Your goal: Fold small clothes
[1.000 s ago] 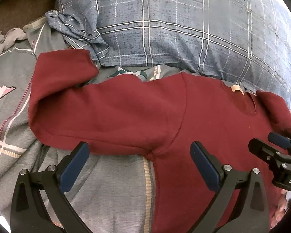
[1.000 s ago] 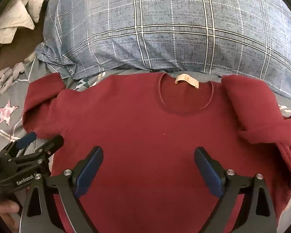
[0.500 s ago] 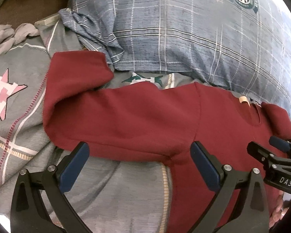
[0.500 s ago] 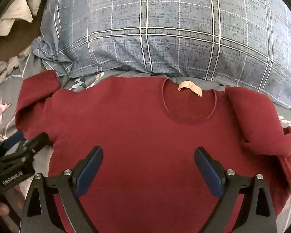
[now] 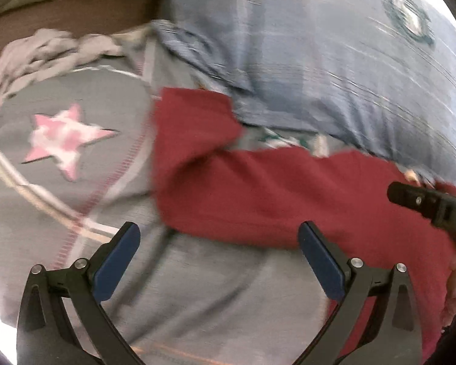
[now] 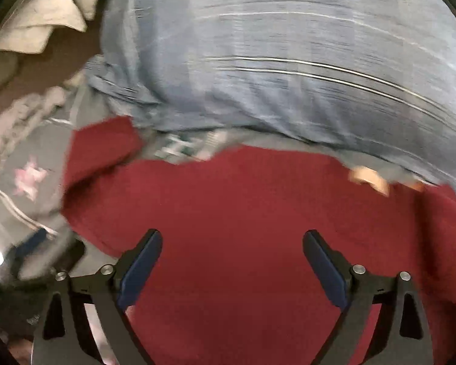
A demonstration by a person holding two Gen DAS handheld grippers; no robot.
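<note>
A small dark red long-sleeved top [image 6: 243, 213] lies front up on the grey bedcover, its collar with a tan label [image 6: 369, 179] towards the pillow. Its left sleeve [image 5: 228, 194] stretches out to the left with the cuff folded back. My left gripper [image 5: 219, 249] is open and empty, hovering just in front of that sleeve's lower edge. My right gripper [image 6: 232, 258] is open and empty above the top's chest. It also shows at the right edge of the left wrist view [image 5: 431, 206]. Both views are motion-blurred.
A big blue plaid pillow [image 6: 288, 60] lies behind the top. The grey bedcover [image 5: 91, 182] carries a pink star patch [image 5: 63, 140]. Crumpled pale cloth [image 6: 39, 21] and a brown surface lie at the far left.
Both grippers have swung to the left: the top and pillow have shifted right in both views. The left gripper now faces the sleeve and bedcover. Both stay open.
</note>
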